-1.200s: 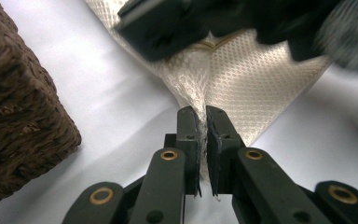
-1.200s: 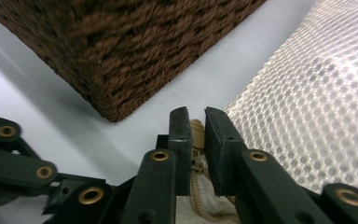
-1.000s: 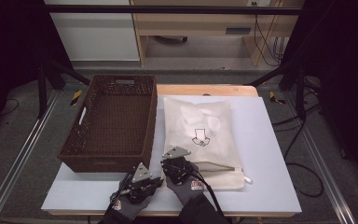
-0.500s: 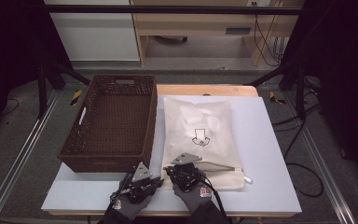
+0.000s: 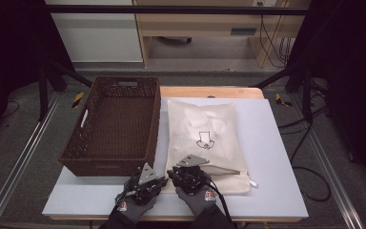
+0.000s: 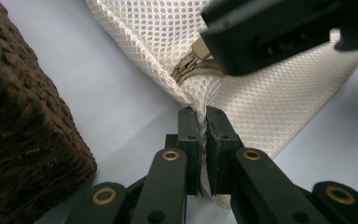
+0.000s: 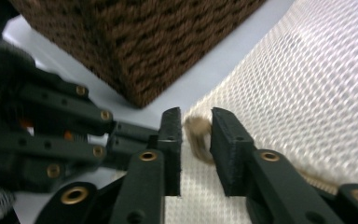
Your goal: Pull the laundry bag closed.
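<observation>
Now | pale blue tabletop (image 5: 276,157), dark room | your left gripper (image 6: 203,122) pinches cream mesh zip bag (image 5: 205,138) corner | your right gripper (image 7: 196,126), jaws just opening, brackets tan zipper pull (image 7: 196,133) unclamped

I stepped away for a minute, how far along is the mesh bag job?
Done: the left tool has the mesh bag pinched by its corner. In hand: the right tool's jaws, just opened, stand around the zipper pull. Left: the zipper looks closed along most of its length, and the basket holds nothing.
</observation>
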A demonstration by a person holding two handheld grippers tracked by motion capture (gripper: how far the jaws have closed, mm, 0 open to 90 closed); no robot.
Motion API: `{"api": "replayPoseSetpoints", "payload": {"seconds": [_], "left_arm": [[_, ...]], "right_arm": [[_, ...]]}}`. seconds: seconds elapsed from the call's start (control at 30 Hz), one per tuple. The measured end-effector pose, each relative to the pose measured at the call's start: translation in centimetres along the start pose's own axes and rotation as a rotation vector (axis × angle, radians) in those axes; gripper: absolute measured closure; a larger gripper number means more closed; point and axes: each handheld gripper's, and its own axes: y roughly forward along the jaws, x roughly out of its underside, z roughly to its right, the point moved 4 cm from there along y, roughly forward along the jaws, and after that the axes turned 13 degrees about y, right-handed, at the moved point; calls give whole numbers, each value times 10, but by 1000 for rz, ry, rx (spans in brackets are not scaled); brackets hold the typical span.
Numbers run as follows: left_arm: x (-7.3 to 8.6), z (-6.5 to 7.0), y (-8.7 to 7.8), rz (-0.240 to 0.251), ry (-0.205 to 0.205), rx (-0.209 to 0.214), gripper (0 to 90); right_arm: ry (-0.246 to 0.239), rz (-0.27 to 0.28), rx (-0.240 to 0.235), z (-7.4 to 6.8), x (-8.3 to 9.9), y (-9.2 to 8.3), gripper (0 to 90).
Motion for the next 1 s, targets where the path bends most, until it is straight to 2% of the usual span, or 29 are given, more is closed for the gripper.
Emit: {"api": "replayPoseSetpoints", "payload": {"seconds": [0.1, 0.2, 0.33, 0.47, 0.5, 0.7, 0.73, 0.87, 1.0], "left_arm": [[0, 0, 0, 0, 1, 2, 847], [1, 0, 0, -6, -1, 4, 846], [2, 0, 1, -8, -3, 4, 842], [1, 0, 0, -3, -2, 3, 841], [1, 0, 0, -5, -1, 3, 841], [1, -1, -1, 1, -9, 11, 824], [0, -1, -2, 11, -17, 15, 799], [-3, -5, -6, 51, -53, 45, 690], [-10, -6, -9, 71, -69, 58, 657]], "right_arm": [[14, -11, 2, -1, -3, 3, 729], [22, -25, 14, 1, -4, 7, 788], [56, -35, -14, 1, -3, 6, 835], [66, -46, -2, 1, -2, 9, 780], [70, -56, -3, 1, -2, 10, 791], [48, -36, -15, 0, -2, 5, 820], [42, -25, -17, 0, -2, 3, 870], [20, 9, -26, -3, -6, -5, 871], [3, 19, -36, -2, -9, -10, 871]]}}
